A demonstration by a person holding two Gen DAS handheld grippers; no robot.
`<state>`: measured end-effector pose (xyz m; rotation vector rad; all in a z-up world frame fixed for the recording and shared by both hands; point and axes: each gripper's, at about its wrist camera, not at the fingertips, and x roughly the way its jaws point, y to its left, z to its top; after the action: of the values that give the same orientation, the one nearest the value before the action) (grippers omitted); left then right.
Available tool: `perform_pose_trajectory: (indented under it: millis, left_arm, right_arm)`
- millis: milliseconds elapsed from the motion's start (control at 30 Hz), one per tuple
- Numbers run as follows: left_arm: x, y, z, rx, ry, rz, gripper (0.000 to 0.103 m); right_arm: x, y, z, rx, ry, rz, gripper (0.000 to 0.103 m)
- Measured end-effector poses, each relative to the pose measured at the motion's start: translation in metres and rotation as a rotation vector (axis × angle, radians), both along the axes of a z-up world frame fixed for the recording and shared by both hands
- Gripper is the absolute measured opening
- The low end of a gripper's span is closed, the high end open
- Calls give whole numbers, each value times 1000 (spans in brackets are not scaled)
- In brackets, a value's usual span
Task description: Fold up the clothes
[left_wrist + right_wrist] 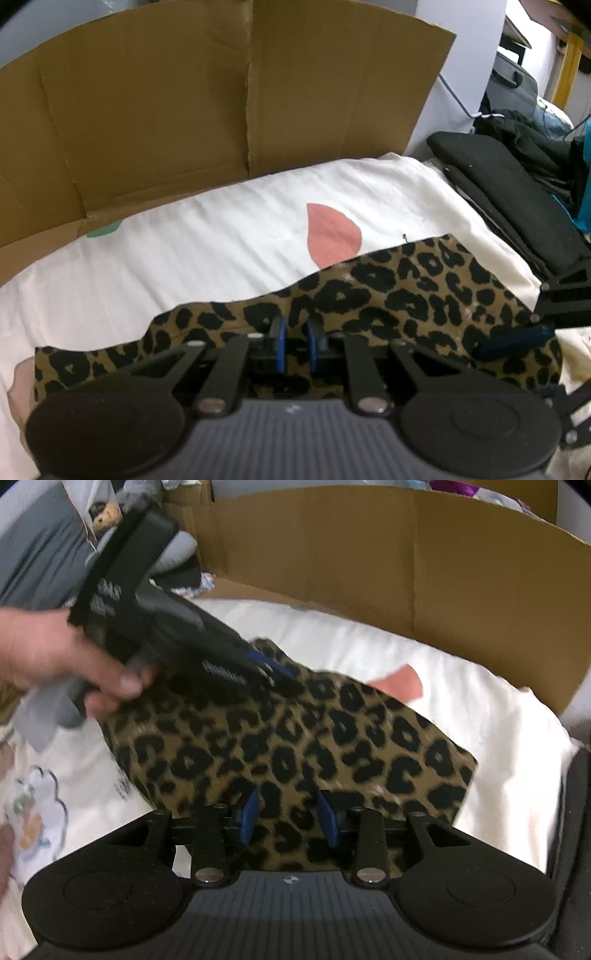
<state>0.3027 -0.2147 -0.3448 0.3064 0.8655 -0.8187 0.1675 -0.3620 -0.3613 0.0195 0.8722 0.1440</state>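
Covering bed: white sheet (221, 240); cardboard (166, 110) behind; black bags (509, 184) right.

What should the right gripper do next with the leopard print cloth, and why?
Probably close the right gripper on the near edge of the leopard print cloth. Its jaws stand apart over the fabric without pinching it, while the left gripper sits nearly closed at the far edge. Gripping both edges would likely let the fold go on.
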Motion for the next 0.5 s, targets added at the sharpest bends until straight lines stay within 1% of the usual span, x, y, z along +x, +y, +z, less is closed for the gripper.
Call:
perform_pose_trajectory:
  millis: [167,300,400,500]
  left_arm:
    - [0,0,0,-2,0,-3,15]
    - [0,1,-1,-7,2,-1,15]
    - [0,0,-1,-7,2,3,15]
    - [1,0,-2,-10,8,5,15]
  right_arm:
    - [-15,-18,-11,-47,2,-23,42]
    - [-27,-29,-13,-70,-7,-38,42]
    - [-26,-35,-9,-65,10,-79,41]
    - [-32,-37,5,-36,-19,-114,41]
